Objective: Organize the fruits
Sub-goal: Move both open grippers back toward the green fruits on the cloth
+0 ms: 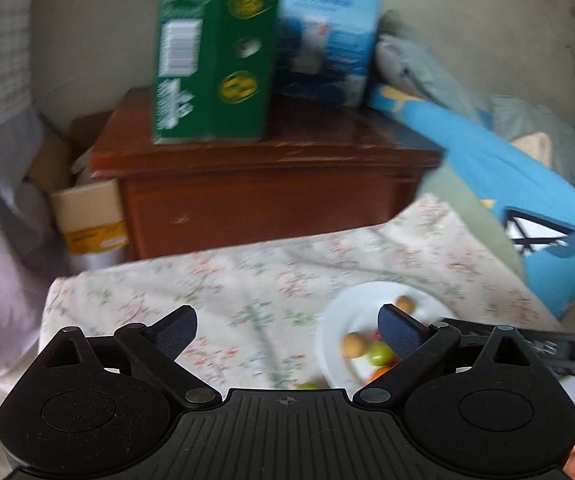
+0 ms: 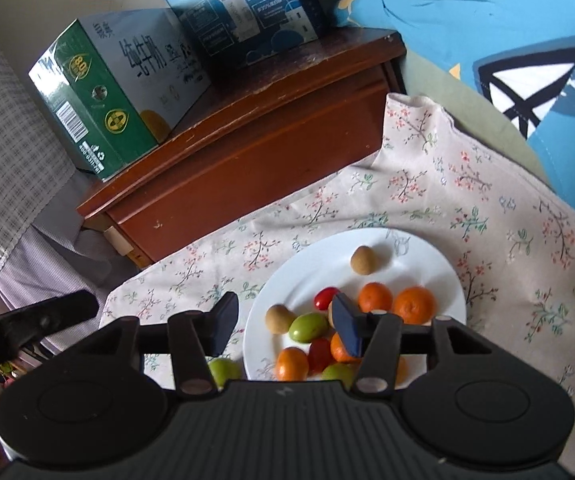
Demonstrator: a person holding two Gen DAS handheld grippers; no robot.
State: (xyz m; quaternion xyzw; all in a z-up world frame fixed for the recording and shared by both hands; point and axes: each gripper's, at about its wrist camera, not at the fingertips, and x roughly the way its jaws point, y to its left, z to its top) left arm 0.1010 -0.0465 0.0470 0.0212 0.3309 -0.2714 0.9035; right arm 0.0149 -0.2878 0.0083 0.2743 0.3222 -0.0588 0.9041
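1. Fruits sit mostly on a white plate (image 2: 427,264) that rests on a floral cloth (image 2: 487,216); they are small, round to oval, and glossy in places.
2. Counted in the right wrist view: four orange ones (the largest (image 2: 414,305) at the plate's right side, one partly hidden behind a finger), two red ones (image 2: 326,297), two tan-brown ones, the far one (image 2: 363,259) alone near the far rim, and two green ones (image 2: 308,327) on the plate.
3. One more green fruit (image 2: 223,371) lies off the plate, on the cloth just left of its near-left rim.
4. The right gripper (image 2: 285,326) hangs over the plate's near-left part with its jaws apart and nothing between them.
5. The left gripper (image 1: 287,330) has its jaws spread wide, empty, over the cloth left of the plate.
6. Behind the cloth stands a brown wooden cabinet (image 2: 247,132) bearing two cartons, a green carton (image 2: 99,96) and a blue carton (image 2: 243,12).
7. The right wrist view shows the whole plate sharply; the left wrist view is blurred, shows only part of the plate, and adds a cardboard box (image 1: 87,216) left of the cabinet.
8. A blue cushion (image 2: 487,20) lies far right.
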